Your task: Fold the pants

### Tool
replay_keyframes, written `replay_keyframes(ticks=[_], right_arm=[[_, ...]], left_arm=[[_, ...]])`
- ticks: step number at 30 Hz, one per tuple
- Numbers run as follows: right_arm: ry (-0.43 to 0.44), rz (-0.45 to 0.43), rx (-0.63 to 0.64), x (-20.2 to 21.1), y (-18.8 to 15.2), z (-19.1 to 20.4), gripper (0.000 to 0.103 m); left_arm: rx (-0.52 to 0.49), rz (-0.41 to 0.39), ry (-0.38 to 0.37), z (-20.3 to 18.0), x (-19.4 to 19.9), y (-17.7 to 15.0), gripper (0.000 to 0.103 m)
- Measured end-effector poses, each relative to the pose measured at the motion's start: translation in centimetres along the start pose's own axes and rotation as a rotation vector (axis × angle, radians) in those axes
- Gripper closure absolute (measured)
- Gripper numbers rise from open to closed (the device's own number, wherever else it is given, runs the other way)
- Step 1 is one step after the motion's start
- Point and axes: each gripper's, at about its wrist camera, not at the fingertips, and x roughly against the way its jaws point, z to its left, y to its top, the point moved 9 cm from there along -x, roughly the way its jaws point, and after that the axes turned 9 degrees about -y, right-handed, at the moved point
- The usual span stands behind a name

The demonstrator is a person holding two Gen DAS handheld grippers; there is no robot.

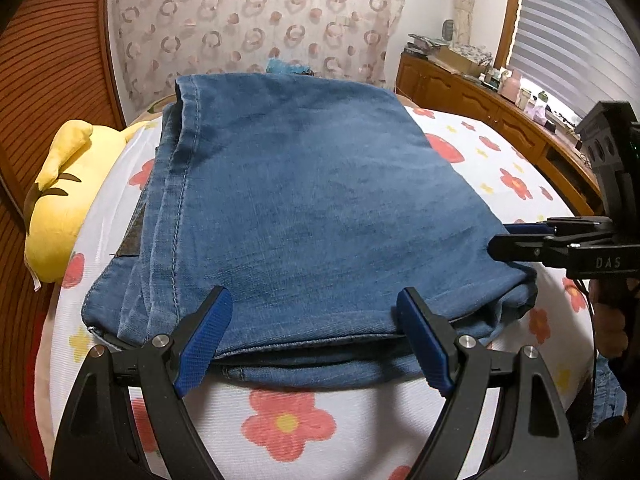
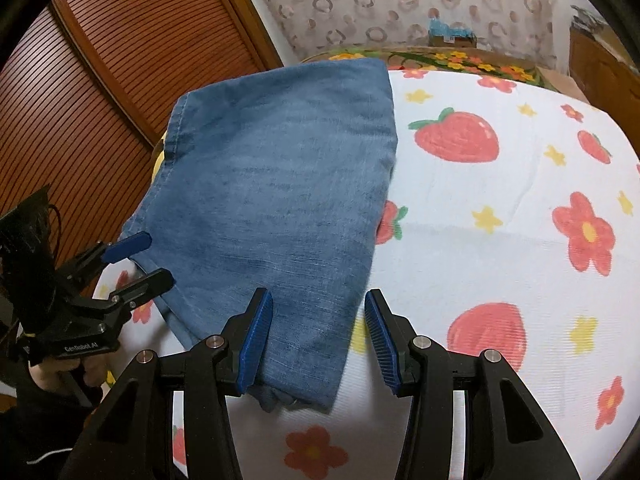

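Blue jeans (image 1: 304, 200) lie folded into a thick rectangle on a bed sheet (image 1: 300, 424) printed with flowers and strawberries. My left gripper (image 1: 316, 336) is open, with its blue pads (image 1: 208, 336) spread wide over the near folded edge. The right wrist view shows the left gripper (image 2: 134, 264) straddling the left edge of the jeans (image 2: 280, 184). My right gripper (image 2: 320, 340) is open at the near right corner of the jeans. One pad rests over the denim, the other over the sheet (image 2: 500, 208). From the left wrist view the right gripper (image 1: 516, 238) is at the jeans' right edge.
A yellow plush toy (image 1: 60, 200) lies at the bed's left side by a wooden louvred door (image 2: 100, 80). A wooden cabinet (image 1: 480, 96) with cluttered items runs along the right under a window blind (image 1: 572, 40). A patterned curtain (image 1: 256, 20) hangs behind the bed.
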Motion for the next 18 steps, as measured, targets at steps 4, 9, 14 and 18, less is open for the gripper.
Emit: replay_keyframes(ticks=[4,9,14,18], right_arm=[[0.018,0.005,-0.002,-0.7,0.0,0.3,0.053],[0.016,-0.002,0.001,-1.2,0.4,0.1,0.057],[0.027,-0.028,0.014,-0.5,0.2,0.8,0.085],[0.079,-0.077,0.007,1.0,1.5,1.5,0.089]], left_arm=[[-0.001,-0.007,-0.003,0.1,-0.1,-0.1,0.018],[-0.004,-0.011,-0.002,0.1,-0.1,-0.1,0.018],[-0.014,-0.012,0.006,0.0,-0.1,-0.2,0.018],[-0.013,-0.014,0.001,0.0,-0.1,-0.1,0.018]])
